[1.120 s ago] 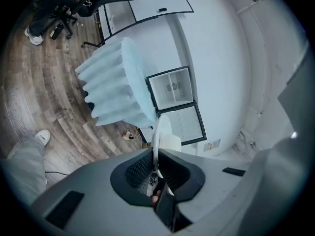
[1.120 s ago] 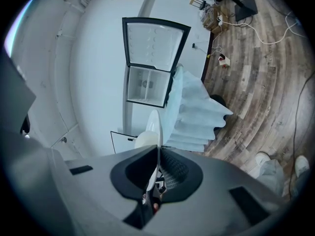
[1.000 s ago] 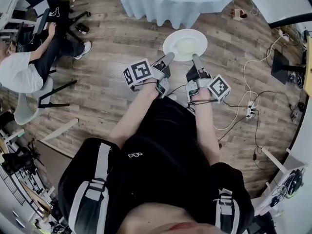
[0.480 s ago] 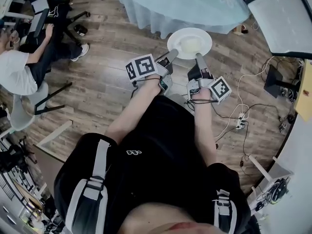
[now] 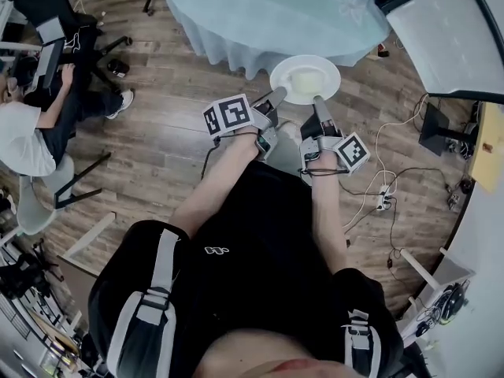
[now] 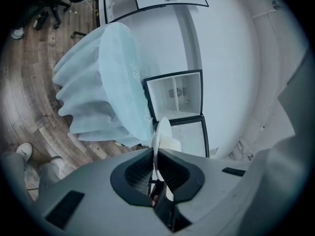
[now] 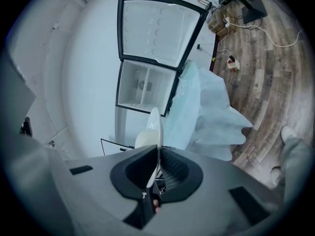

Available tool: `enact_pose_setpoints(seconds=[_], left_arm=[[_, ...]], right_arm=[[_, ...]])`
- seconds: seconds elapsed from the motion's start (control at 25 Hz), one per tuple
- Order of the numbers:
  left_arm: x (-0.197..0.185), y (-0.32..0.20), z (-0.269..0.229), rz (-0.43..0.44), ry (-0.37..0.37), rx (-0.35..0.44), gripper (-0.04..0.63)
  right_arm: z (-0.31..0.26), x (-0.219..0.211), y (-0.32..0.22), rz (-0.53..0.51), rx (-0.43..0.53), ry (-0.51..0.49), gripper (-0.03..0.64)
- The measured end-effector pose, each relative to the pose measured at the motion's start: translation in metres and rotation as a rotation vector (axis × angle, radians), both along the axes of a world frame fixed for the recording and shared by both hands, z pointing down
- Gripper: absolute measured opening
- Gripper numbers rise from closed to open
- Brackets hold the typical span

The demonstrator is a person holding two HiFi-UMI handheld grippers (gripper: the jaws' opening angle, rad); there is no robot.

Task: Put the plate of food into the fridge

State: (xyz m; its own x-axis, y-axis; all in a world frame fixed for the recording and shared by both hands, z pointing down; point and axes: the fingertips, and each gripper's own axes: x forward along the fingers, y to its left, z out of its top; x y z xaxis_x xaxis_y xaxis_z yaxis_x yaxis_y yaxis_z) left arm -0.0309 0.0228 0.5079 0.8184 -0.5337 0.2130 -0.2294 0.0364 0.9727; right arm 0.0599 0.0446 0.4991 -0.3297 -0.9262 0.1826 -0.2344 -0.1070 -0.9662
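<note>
While I'm looking down through the head view, I'm carrying one plate [image 5: 305, 79] of pale food between two tongs, the left gripper [image 5: 278, 94] and the right gripper [image 5: 316, 99], at the edge of one cloth-draped table [image 5: 268, 14], with wood floor [image 5: 173, 132] lying open to the left. Through the left gripper view, its jaws are clamping the plate's rim, and one fridge [image 6: 174, 98] is standing open ahead, just beside the cloth. Through the right gripper view, those jaws are pinching the opposite rim.

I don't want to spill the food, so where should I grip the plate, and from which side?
Take the plate by its thin outer rim, coming from the near edge with one gripper on each side of the food heaped mid-plate. The left gripper and right gripper are clamped there now.
</note>
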Motion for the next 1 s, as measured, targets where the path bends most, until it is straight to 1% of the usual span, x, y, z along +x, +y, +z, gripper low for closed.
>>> enact_pose_setpoints(seconds=[0.12, 0.24, 0.48, 0.6, 0.68, 0.76, 0.88, 1.0], left_arm=[[0.012, -0.013, 0.012, -0.014, -0.008, -0.035, 0.021], [0.034, -0.032, 0.012, -0.033, -0.009, -0.039, 0.021], [0.093, -0.081, -0.004, -0.046, -0.024, 0.01, 0.023], [0.117, -0.099, -0.01, -0.05, -0.032, 0.033, 0.028], [0.127, -0.109, -0.012, -0.065, -0.039, 0.044, 0.026], [0.133, -0.116, -0.012, -0.082, -0.043, 0.039, 0.028], [0.139, -0.121, -0.005, -0.094, -0.052, 0.017, 0.023], [0.138, -0.142, -0.005, -0.093, -0.076, 0.032, 0.028]], right_arm=[[0.012, 0.012, -0.013, -0.017, -0.027, -0.01, 0.018], [0.014, 0.034, -0.035, -0.033, -0.027, -0.018, 0.017], [0.0, 0.094, -0.085, -0.046, 0.016, -0.028, 0.018], [-0.002, 0.119, -0.102, -0.052, 0.025, -0.033, 0.02], [-0.004, 0.128, -0.111, -0.066, 0.035, -0.044, 0.021], [-0.007, 0.133, -0.119, -0.085, 0.043, -0.061, 0.021], [-0.002, 0.139, -0.126, -0.101, 0.025, -0.071, 0.02], [0.007, 0.14, -0.146, -0.1, 0.014, -0.081, 0.02]])
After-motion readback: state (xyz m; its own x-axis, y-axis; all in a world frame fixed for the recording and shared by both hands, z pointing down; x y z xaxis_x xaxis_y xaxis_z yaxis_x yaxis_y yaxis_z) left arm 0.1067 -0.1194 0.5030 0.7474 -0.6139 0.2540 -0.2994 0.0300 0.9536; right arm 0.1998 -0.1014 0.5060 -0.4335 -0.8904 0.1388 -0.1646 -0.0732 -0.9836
